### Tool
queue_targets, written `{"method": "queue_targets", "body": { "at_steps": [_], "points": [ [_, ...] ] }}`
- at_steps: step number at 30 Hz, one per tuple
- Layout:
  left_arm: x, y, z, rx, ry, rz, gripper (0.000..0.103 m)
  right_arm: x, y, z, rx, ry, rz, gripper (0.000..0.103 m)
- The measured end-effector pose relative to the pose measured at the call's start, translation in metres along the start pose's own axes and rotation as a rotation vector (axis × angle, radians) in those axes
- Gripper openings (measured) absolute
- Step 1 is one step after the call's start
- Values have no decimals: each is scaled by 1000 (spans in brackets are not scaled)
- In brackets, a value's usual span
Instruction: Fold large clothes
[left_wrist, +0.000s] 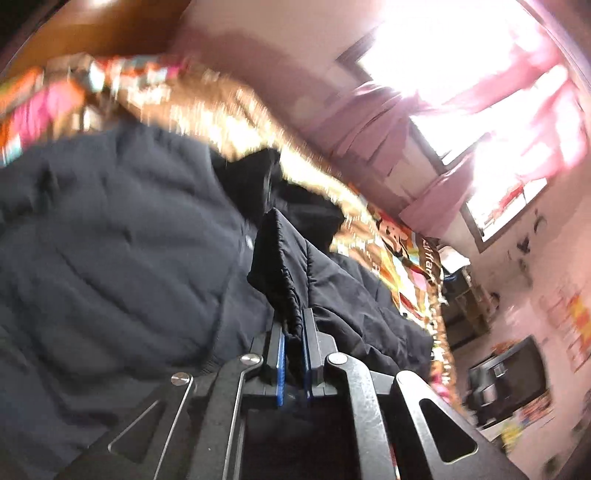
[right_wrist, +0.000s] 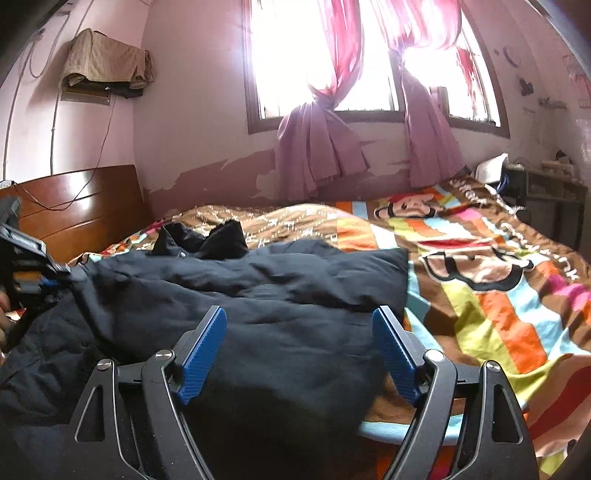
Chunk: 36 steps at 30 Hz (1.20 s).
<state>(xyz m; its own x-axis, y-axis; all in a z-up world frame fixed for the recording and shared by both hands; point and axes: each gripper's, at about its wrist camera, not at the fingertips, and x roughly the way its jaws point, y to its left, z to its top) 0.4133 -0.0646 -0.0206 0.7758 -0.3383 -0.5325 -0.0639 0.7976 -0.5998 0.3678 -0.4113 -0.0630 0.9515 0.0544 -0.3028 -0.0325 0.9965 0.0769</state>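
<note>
Gripping: the left gripper is clenched on a gathered, elastic-edged fold of the black padded jacket, the cloth pinched between its 2 blue pads.
Left gripper seen from the right wrist: it sits at the far-left edge, touching the jacket's left side.
Right gripper: released, its 2 blue-padded fingers spread wide and poised over the near part of the jacket; whether they touch the cloth cannot be told.
Jacket: it lies spread across the left and near part of the bed, its collar standing up at the far side.
Bedspread: a striped cartoon-monkey blanket lies under the jacket and runs out to the right.
Headboard: brown wood, far left.
Window: bright, with 2 knotted pink curtains on the far wall.
Left wrist view: blurred and tilted.
</note>
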Motion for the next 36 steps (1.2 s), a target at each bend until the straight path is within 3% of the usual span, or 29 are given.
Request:
{"method": "queue_targets", "body": {
  "at_steps": [3,8,13,20,24,27,29,32,35,36],
  "points": [
    [-32,0,15,63,-63,21,7,-14,8,-1,-14,-12,2,77],
    [-69,25,34,80,-122,82,7,-35,28,-2,-9,-2,13,78],
    [-84,65,38,117,-163,192,7,-37,56,10,6,61,48,91],
    [-43,118,29,140,-49,258,7,47,130,39,-156,310,122,91],
    [-33,137,18,122,-7,248,7,101,171,23,-246,448,114,91],
    [-30,150,16,110,37,194,12,131,187,-5,-282,550,74,93],
    [-32,157,15,84,56,151,13,133,194,-20,-304,516,29,97],
    [-39,169,16,44,73,113,26,121,201,-33,-340,433,-27,101],
    [-56,184,16,0,76,80,31,112,204,-36,-357,399,-44,101],
    [-66,188,15,-19,65,77,41,109,204,-37,-356,394,-43,102]
  ]
}}
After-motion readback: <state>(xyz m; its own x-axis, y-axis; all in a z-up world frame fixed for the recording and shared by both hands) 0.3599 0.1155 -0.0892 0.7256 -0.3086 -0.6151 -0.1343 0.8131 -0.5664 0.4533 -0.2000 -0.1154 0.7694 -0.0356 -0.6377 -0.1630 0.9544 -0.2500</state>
